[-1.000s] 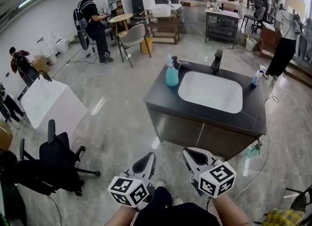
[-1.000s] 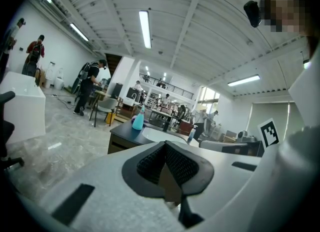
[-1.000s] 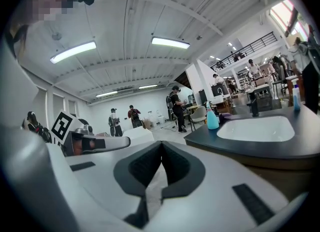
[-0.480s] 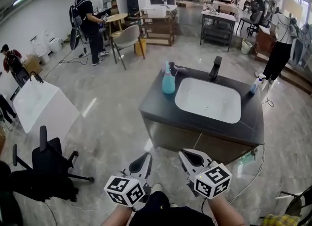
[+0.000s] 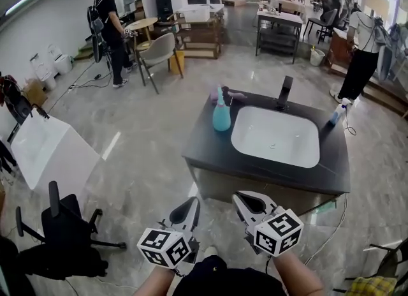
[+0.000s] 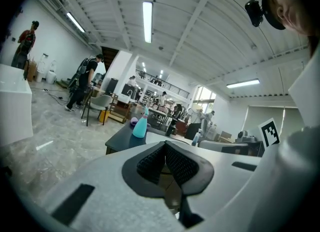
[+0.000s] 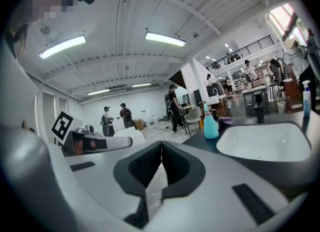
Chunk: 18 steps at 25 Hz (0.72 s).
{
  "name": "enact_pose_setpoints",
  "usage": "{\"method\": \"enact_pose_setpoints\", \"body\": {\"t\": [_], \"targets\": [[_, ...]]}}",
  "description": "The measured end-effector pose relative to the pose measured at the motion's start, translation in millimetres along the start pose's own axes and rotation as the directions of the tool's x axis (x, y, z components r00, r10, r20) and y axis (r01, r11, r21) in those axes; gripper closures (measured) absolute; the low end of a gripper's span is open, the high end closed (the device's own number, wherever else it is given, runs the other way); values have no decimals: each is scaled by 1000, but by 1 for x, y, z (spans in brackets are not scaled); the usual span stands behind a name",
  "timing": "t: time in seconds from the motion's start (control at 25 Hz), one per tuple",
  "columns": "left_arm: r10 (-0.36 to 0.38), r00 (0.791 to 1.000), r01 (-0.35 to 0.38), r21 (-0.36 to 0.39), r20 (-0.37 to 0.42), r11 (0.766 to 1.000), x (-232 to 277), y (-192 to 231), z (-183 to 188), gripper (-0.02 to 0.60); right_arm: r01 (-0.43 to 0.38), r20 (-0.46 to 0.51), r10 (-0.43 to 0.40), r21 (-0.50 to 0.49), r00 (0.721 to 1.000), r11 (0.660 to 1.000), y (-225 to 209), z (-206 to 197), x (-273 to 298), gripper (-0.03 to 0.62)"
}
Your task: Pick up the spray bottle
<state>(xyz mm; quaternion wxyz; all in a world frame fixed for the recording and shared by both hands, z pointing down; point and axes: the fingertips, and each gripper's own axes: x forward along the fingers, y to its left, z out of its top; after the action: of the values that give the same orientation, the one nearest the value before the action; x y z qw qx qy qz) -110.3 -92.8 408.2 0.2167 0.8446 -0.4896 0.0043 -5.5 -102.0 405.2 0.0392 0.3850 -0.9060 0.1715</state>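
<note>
Nothing is done yet: your left gripper (image 5: 185, 214) and right gripper (image 5: 253, 204) are closed and empty, well short of the sink (image 5: 275, 138). The spray bottle (image 5: 221, 112) stands on the tabletop (image 5: 210, 151) just beside the sink's left rim.

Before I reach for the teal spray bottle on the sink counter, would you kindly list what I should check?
1. Teal spray bottle upright on the counter: ok.
2. Left hand-held gripper empty: ok.
3. Right hand-held gripper empty: ok.
4. Jaws apart for a grasp: not ok, both shut.
5. Bottle within reach: not ok, both hand-held grippers are short of the counter.
6. Bottle's fill level: cannot tell.
</note>
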Motion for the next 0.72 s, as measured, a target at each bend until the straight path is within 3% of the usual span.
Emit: {"method": "enact_pose_setpoints", "body": {"t": [0.72], "targets": [[-63,997,64,13,-44,998,46,92,33,575,75,-8,-75,5,997,997,-18,16,102,588]]}}
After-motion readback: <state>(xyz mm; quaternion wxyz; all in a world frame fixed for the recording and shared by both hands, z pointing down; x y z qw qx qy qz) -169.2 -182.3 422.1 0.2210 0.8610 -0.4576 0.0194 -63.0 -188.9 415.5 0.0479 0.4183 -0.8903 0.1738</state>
